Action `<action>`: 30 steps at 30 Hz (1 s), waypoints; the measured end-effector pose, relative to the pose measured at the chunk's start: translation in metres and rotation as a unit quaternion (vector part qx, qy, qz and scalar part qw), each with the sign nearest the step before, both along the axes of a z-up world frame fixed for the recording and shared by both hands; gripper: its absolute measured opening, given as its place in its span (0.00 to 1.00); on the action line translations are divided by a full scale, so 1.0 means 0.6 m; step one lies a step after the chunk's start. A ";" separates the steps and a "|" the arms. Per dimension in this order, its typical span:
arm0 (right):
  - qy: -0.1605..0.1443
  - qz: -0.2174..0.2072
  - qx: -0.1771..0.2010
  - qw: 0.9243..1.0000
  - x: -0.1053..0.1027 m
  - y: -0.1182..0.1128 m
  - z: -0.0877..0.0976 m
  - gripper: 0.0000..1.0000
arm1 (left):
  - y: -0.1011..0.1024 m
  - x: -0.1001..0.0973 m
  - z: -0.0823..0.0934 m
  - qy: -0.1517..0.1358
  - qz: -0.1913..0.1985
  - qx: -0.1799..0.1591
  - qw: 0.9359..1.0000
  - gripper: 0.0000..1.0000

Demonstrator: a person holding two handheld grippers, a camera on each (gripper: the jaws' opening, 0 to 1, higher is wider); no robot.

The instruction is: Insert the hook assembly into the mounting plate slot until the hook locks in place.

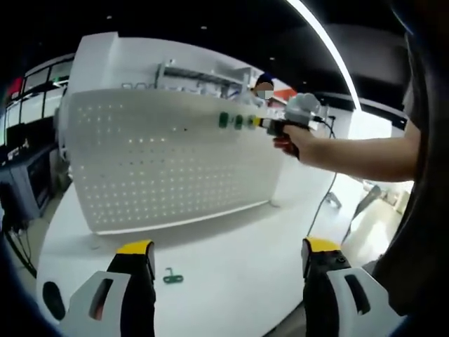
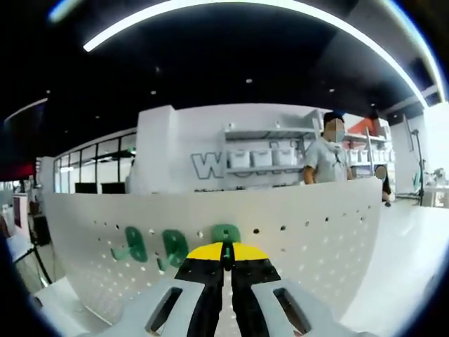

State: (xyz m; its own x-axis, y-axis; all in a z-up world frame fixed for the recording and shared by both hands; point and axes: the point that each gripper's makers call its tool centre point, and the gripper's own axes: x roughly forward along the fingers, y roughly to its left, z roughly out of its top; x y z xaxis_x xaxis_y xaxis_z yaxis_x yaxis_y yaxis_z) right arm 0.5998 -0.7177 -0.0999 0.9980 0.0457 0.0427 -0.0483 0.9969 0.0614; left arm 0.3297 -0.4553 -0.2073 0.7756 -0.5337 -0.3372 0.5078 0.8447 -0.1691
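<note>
Left gripper view, nearest: left gripper (image 1: 228, 254) low over a white table (image 1: 231, 253), jaws spread wide and holding nothing. Between the jaw tips, flat on the table, a small green hook (image 1: 172, 277), apart from both jaws. Beyond it, upright on the table, a white pegboard (image 1: 168, 158) dotted with holes. High on the board's right part, green hooks (image 1: 237, 121) in a row. Just right of them, the right gripper (image 1: 270, 125) at the board face, gripped by a hand (image 1: 298, 142) with a bare forearm running off to the right. A dark cable (image 1: 324, 189) hanging below that arm. At the right edge, a dark sleeve or torso, close and blurred. Farther back, a white wall with a shelf, a person behind the board, a bright ceiling strip.

Right gripper view, nearest: right gripper (image 2: 226, 261), jaws pressed nearly together, pinching a thin green hook stem (image 2: 226, 254) between the yellow tips, right against the pegboard (image 2: 302, 225). Whether the stem sits in a hole: cannot tell. Just above the tips, one round green hook (image 2: 226, 234); left of it two more (image 2: 174, 247) (image 2: 133, 244), all on the board. Beyond the board, a person (image 2: 328, 156) standing before white shelving (image 2: 270, 151) with bins; dark windows at left; curved light strip overhead.
</note>
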 end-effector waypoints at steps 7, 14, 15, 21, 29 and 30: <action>0.004 -0.002 -0.026 1.000 0.004 0.002 -0.006 0.00 | 0.011 0.006 0.000 0.000 0.008 0.002 1.000 0.87; 0.013 -0.002 -0.034 0.999 0.007 0.004 -0.006 0.01 | 0.009 0.003 -0.003 0.001 0.007 0.000 1.000 0.87; 0.016 -0.003 -0.036 0.999 0.008 0.005 -0.006 0.01 | 0.009 0.002 -0.002 0.002 0.008 -0.002 1.000 0.87; 0.031 -0.001 -0.042 0.999 0.007 0.003 -0.005 0.01 | 0.008 -0.002 -0.003 0.002 0.008 -0.004 1.000 0.88; 0.020 -0.005 -0.049 0.999 0.001 0.004 0.016 0.09 | 0.015 -0.005 0.003 -0.003 0.013 -0.004 1.000 0.87; 0.018 -0.003 -0.052 0.998 0.000 0.005 0.020 0.10 | 0.015 -0.005 0.005 -0.004 0.014 -0.005 1.000 0.87</action>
